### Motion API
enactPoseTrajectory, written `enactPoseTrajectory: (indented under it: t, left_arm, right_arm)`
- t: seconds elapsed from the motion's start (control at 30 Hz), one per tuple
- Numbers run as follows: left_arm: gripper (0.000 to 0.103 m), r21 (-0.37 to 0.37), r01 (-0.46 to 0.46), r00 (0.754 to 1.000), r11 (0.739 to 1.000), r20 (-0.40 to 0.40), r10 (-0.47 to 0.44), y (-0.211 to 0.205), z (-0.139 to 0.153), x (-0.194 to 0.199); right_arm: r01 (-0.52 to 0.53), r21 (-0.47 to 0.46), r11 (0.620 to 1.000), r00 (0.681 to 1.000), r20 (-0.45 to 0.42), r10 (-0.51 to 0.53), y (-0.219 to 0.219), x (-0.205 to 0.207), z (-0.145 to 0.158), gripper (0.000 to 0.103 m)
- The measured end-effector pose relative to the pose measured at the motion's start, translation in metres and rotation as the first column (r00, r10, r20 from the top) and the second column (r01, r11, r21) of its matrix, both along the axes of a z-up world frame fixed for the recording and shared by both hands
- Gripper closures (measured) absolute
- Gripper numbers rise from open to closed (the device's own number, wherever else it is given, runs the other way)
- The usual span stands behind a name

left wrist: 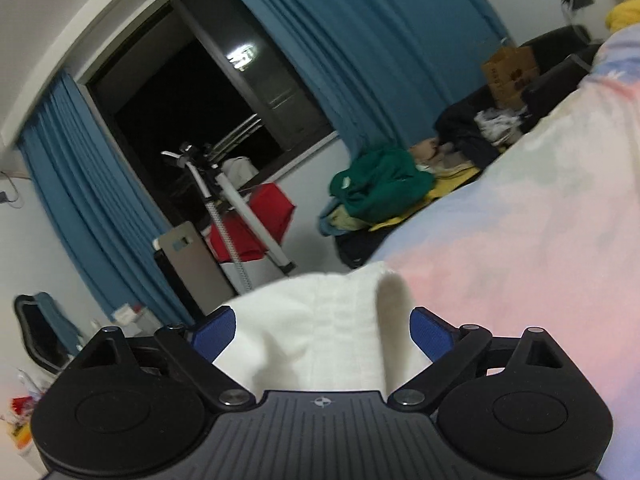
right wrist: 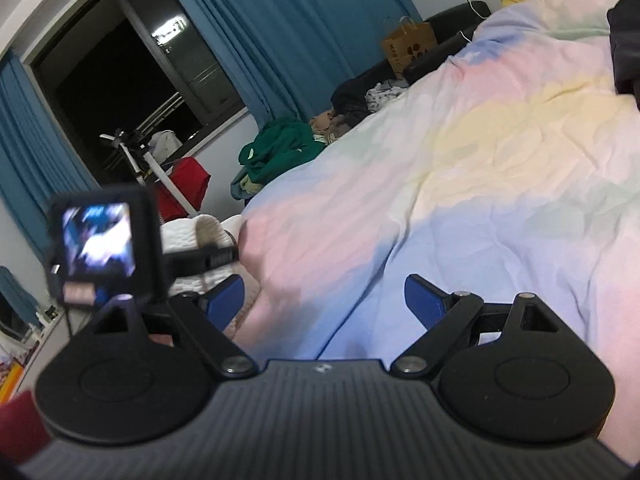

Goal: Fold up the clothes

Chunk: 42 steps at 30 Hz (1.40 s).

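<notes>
Jaws wide; white garment [left wrist: 320,332] seemingly bunched.

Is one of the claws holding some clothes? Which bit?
Neither claw grips anything. The left claw is open with the white garment lying between its fingers, not pinched. The right claw is open over the pastel bedcover.

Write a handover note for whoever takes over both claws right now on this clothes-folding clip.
Left claw: open, with the white garment lying between its fingers, not clamped.
Right claw: open, empty, over the pastel bedspread.
The white garment sits at the bed's edge, bunched, to the left of the right claw.
A heap of clothes, green garment on top, lies past the bed.
Done: no finished fold visible.
Left: grip the white garment, spread it, fold it.
</notes>
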<state>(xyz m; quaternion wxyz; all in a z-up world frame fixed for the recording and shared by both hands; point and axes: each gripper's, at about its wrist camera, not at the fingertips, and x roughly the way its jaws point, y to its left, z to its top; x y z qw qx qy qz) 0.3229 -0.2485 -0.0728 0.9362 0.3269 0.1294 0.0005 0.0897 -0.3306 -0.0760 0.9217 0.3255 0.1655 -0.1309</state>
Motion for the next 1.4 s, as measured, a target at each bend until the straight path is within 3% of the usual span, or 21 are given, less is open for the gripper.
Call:
enactPoseTrajectory:
  t: [0.1, 0.17, 0.2, 0.27, 0.33, 0.4, 0.57, 0.77, 0.87, 0.97, 1.07, 1.2, 1.4]
  left_arm:
    - [0.013, 0.041, -0.027, 0.999, 0.999, 0.024, 0.026, -0.017, -0.005, 0.032]
    - [0.023, 0.063, -0.02, 1.0, 0.998, 0.022, 0.018, -0.023, -0.004, 0.043]
    - [0.035, 0.074, -0.018, 0.999, 0.997, 0.037, 0.015, -0.026, 0.0, 0.047]
    - [0.046, 0.055, -0.007, 0.998, 0.998, 0.055, 0.004, -0.024, 0.009, 0.047]
    - [0.072, 0.006, -0.008, 0.995, 1.0, 0.1, 0.008, -0.017, 0.024, 0.039]
    - [0.079, -0.054, 0.0, 0.994, 0.999, 0.112, 0.006, -0.005, 0.044, 0.027]
    - [0.084, -0.21, 0.048, 0.992, 0.976, 0.12, -0.023, 0.045, 0.095, -0.029]
    - [0.084, -0.371, 0.098, 0.991, 0.923, 0.126, -0.055, 0.13, 0.148, -0.121]
    - [0.085, -0.457, 0.065, 0.995, 0.887, 0.097, -0.023, 0.188, 0.156, -0.163]
    - [0.088, -0.548, -0.036, 0.998, 0.836, 0.015, 0.053, 0.257, 0.141, -0.181]
    - [0.091, -0.63, -0.128, 0.992, 0.766, -0.064, 0.113, 0.32, 0.119, -0.181]
    - [0.092, -0.661, -0.221, 0.975, 0.717, -0.132, 0.179, 0.378, 0.099, -0.17]
    - [0.09, -0.686, -0.327, 0.945, 0.651, -0.261, 0.199, 0.423, 0.078, -0.144]
  right_arm:
    - [-0.011, -0.01, 1.0, 1.0, -0.017, 0.011, 0.001, 0.009, -0.007, 0.015]
    - [-0.023, -0.017, 1.0, 0.999, -0.033, 0.023, 0.003, 0.015, -0.012, 0.015]
    - [-0.031, -0.021, 0.999, 0.999, -0.04, 0.03, 0.004, 0.018, -0.014, 0.015]
    - [-0.046, -0.038, 0.998, 0.998, -0.05, 0.044, 0.008, 0.022, -0.017, 0.015]
    - [-0.058, -0.056, 0.997, 0.997, -0.056, 0.055, 0.011, 0.026, -0.018, 0.015]
    - [-0.063, -0.058, 0.996, 0.996, -0.06, 0.059, 0.012, 0.027, -0.018, 0.015]
    - [-0.068, -0.107, 0.992, 0.997, -0.031, 0.065, 0.018, 0.02, -0.012, 0.015]
    - [-0.075, -0.182, 0.98, 0.997, 0.014, 0.079, 0.028, 0.008, 0.002, 0.015]
    - [-0.082, -0.226, 0.971, 0.995, 0.035, 0.092, 0.035, 0.002, 0.011, 0.015]
    - [-0.116, -0.264, 0.958, 0.99, 0.046, 0.133, 0.047, -0.004, 0.019, 0.015]
    - [-0.179, -0.319, 0.931, 0.979, 0.036, 0.201, 0.066, -0.008, 0.026, 0.015]
    - [-0.282, -0.35, 0.893, 0.955, -0.015, 0.296, 0.097, -0.012, 0.029, 0.015]
    - [-0.489, -0.392, 0.779, 0.871, -0.178, 0.458, 0.15, 0.002, 0.015, 0.014]
